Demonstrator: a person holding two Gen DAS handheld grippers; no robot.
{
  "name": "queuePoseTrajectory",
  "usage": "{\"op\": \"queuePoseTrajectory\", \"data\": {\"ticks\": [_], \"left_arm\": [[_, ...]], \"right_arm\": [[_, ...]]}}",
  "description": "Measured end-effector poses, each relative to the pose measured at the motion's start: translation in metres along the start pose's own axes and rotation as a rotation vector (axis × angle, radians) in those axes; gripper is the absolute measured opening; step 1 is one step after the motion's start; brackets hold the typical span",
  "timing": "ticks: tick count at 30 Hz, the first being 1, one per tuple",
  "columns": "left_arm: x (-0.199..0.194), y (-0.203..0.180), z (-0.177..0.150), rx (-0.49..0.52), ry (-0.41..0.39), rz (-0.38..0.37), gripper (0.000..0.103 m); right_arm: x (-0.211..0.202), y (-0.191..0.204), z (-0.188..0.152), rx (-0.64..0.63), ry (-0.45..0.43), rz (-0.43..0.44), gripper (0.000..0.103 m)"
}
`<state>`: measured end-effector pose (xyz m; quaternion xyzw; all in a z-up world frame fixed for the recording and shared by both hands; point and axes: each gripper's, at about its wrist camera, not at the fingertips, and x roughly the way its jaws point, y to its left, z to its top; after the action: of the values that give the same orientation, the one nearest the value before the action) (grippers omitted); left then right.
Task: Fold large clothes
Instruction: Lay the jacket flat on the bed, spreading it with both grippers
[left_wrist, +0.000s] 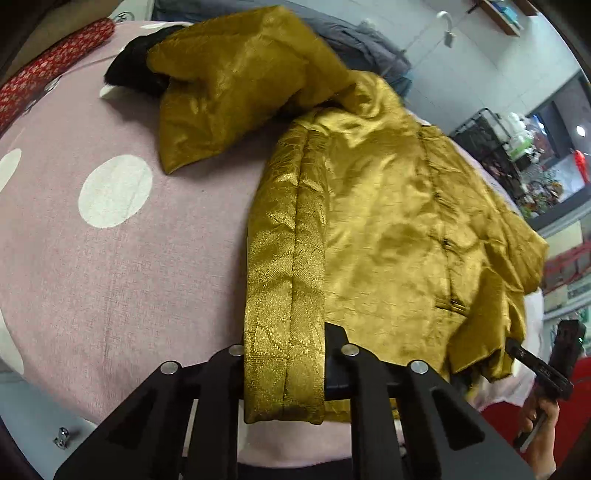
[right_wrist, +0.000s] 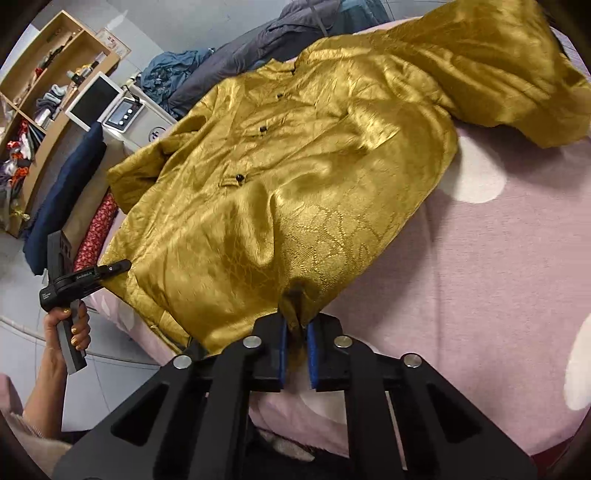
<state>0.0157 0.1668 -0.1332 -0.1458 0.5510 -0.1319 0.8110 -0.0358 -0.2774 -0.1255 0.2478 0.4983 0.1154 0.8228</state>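
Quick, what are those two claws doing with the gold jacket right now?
Left claw: closed on the gold jacket at its folded edge.
Right claw: closed on the jacket's hem corner.

Shiny gold patterned jacket (right_wrist: 295, 177), pink bedsheet (left_wrist: 147, 258) with white dots

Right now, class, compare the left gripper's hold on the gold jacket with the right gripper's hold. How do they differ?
1. The left gripper holds a broad, flat folded band of the gold jacket; the right gripper pinches a narrow bunched bit of hem.
2. The right gripper's blue pads show; the left gripper's are hidden by cloth.
Shared: both are shut on the jacket's near edge, over the pink spotted bedspread.
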Motion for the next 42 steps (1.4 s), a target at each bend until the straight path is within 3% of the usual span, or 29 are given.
{"op": "queuePoseTrajectory", "data": {"ticks": [3,7,9,12,14,16,19,21,23,26,28,32,36,39,42], "left_arm": [[-0.007,-0.009,-0.002,0.055,0.025,-0.004,0.014],[0.008,-0.004,-0.011,0.097,0.077,0.085,0.017],[0.021,0.003,-0.013,0.083,0.102,0.152,0.034],[0.022,0.017,-0.009,0.042,0.089,0.185,0.052],[0.013,0.026,-0.003,0.019,0.061,0.232,0.067],[0.002,0.034,0.004,0.017,0.034,0.285,0.073],[-0.016,0.045,0.016,0.009,-0.017,0.368,0.073],[-0.026,0.042,0.028,0.024,-0.066,0.432,0.073],[-0.036,0.030,0.038,0.059,-0.119,0.447,0.076],[-0.049,0.010,0.048,0.114,-0.191,0.439,0.088],[-0.050,-0.004,0.054,0.129,-0.215,0.413,0.088],[-0.043,-0.035,0.059,0.148,-0.242,0.326,0.089],[-0.008,-0.082,0.068,0.200,-0.224,0.224,0.093],[0.027,-0.108,0.064,0.240,-0.161,0.200,0.093],[0.069,-0.123,0.055,0.279,-0.061,0.198,0.094]], "right_arm": [[-0.030,-0.018,-0.002,-0.006,-0.022,-0.020,0.008],[-0.043,-0.049,-0.006,0.040,0.001,-0.103,0.008],[-0.040,-0.053,-0.009,0.032,0.021,-0.142,0.010],[-0.035,-0.058,-0.008,0.056,0.045,-0.175,0.027],[-0.037,-0.062,-0.007,0.072,0.037,-0.229,0.057],[-0.042,-0.065,-0.005,0.071,0.029,-0.271,0.062],[-0.052,-0.059,0.002,0.033,0.011,-0.305,0.068],[-0.060,-0.043,0.009,-0.059,-0.018,-0.373,0.069],[-0.062,-0.029,0.016,-0.140,-0.011,-0.405,0.079],[-0.065,-0.021,0.020,-0.254,0.046,-0.519,0.081],[-0.073,-0.020,0.024,-0.277,0.035,-0.556,0.081],[-0.093,-0.004,0.046,-0.223,-0.117,-0.403,0.083],[-0.065,0.035,0.072,-0.255,-0.205,-0.325,0.084],[-0.024,0.065,0.083,-0.319,-0.166,-0.300,0.084],[0.026,0.089,0.079,-0.394,-0.066,-0.300,0.084]]}}
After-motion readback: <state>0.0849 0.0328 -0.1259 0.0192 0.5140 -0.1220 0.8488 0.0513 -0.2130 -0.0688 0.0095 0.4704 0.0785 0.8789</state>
